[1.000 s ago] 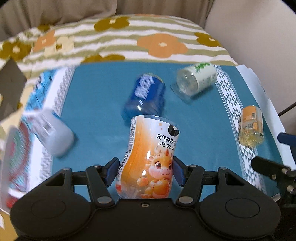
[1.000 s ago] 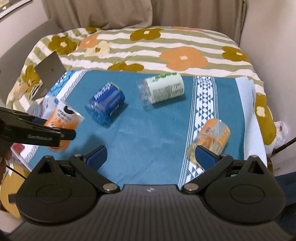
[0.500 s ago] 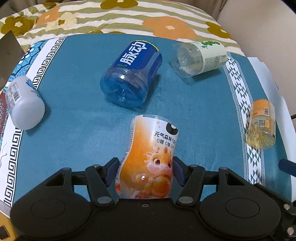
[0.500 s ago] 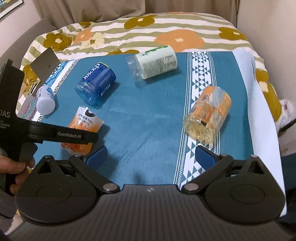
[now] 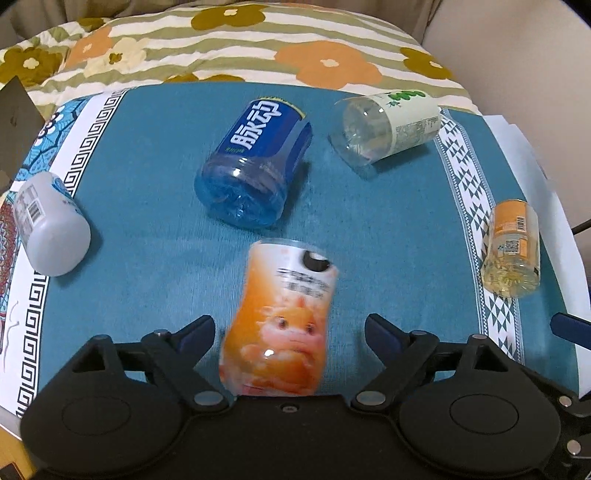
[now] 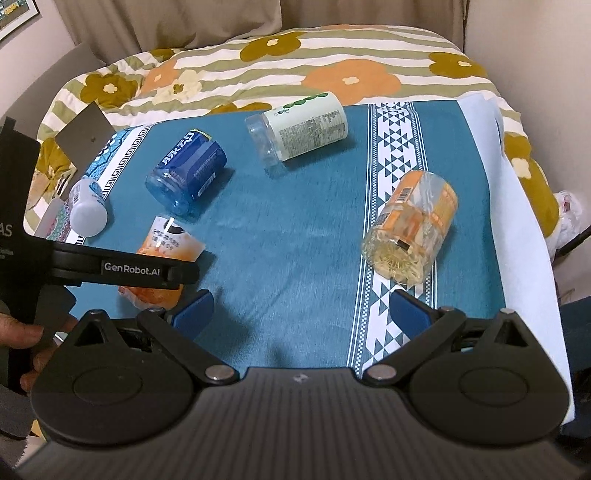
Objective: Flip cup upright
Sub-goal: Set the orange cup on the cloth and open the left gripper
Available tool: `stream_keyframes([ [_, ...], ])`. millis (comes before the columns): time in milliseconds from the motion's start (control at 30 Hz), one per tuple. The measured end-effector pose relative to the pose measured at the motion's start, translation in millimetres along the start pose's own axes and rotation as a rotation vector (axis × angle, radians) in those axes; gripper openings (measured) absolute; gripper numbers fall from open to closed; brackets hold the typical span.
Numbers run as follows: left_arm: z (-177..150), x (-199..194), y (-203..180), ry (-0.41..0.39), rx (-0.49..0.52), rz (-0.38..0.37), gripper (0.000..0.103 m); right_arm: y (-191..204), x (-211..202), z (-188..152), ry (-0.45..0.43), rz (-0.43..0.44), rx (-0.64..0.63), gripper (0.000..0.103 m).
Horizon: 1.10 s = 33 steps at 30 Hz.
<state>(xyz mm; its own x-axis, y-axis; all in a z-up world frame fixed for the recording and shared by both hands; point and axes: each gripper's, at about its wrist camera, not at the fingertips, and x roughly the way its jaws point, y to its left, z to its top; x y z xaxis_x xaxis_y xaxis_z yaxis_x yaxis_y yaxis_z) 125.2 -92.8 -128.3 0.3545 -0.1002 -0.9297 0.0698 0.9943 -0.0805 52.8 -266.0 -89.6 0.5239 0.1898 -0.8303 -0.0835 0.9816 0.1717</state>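
Orange cup: the orange cup (image 5: 280, 321) with the little dragon picture stands between the two fingers of the left gripper (image 5: 290, 332). It looks blurry, so I cannot tell if it stands firm or tips.
Left gripper: its fingers are spread apart. A gap shows on each side of the orange cup, so nothing squeezes it.
Right gripper: the right gripper (image 6: 301, 306) hangs over bare cloth, far to the right of the orange cup (image 6: 166, 258). Its fingers are wide apart and hold nothing.
Done: I think one cup is up, or almost up.
Left to do: four more lie on their sides. The blue cup (image 5: 255, 162) is just behind the orange cup. The green-label cup (image 5: 388, 125) is behind it and to the right. The yellow cup (image 5: 511, 247) is far to its right. The gray cup (image 5: 48, 229) is far to its left.
Surface: a blue-green cloth (image 5: 147, 229) with white pattern strips at its sides.
Room: behind the cloth is a striped blanket (image 5: 258, 48) with orange flowers. Past that is a curtain (image 6: 184, 22).
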Motion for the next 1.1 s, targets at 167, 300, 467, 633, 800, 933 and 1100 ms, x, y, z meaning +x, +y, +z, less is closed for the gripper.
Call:
stream_keyframes([
  [167, -0.8, -4.4, 1.1, -0.011, 0.016, 0.003, 0.092, 1.7, -1.6, 0.9, -0.004, -0.003, 0.005, 0.103],
  [300, -1.8, -6.8, 3.3, -0.017, 0.021, 0.005, 0.092, 4.3, -1.7, 0.4, -0.004, -0.004, 0.006, 0.103],
  [467, -2.4, -10.1, 6.1, -0.026, 0.032, 0.009, 0.092, 5.9, -1.9, -0.7, -0.006, -0.005, 0.008, 0.103],
  [633, -3.1, -11.6, 8.4, -0.029, 0.038, 0.006, 0.092, 7.4, -2.5, -1.3, -0.008, -0.006, 0.009, 0.103],
  [800, -2.8, -14.4, 12.2, -0.035, 0.042, 0.005, 0.092, 11.4, -3.5, -1.9, -0.011, -0.008, 0.01, 0.103],
  [933, -2.5, -17.1, 15.4, -0.038, 0.046, -0.002, 0.092, 15.0, -5.1, -0.1, -0.016, -0.01, 0.009, 0.103],
  [1100, -3.0, -27.7, 23.0, -0.053, 0.049, -0.012, 0.092, 20.9, -11.1, 10.3, -0.031, -0.028, -0.002, 0.103],
])
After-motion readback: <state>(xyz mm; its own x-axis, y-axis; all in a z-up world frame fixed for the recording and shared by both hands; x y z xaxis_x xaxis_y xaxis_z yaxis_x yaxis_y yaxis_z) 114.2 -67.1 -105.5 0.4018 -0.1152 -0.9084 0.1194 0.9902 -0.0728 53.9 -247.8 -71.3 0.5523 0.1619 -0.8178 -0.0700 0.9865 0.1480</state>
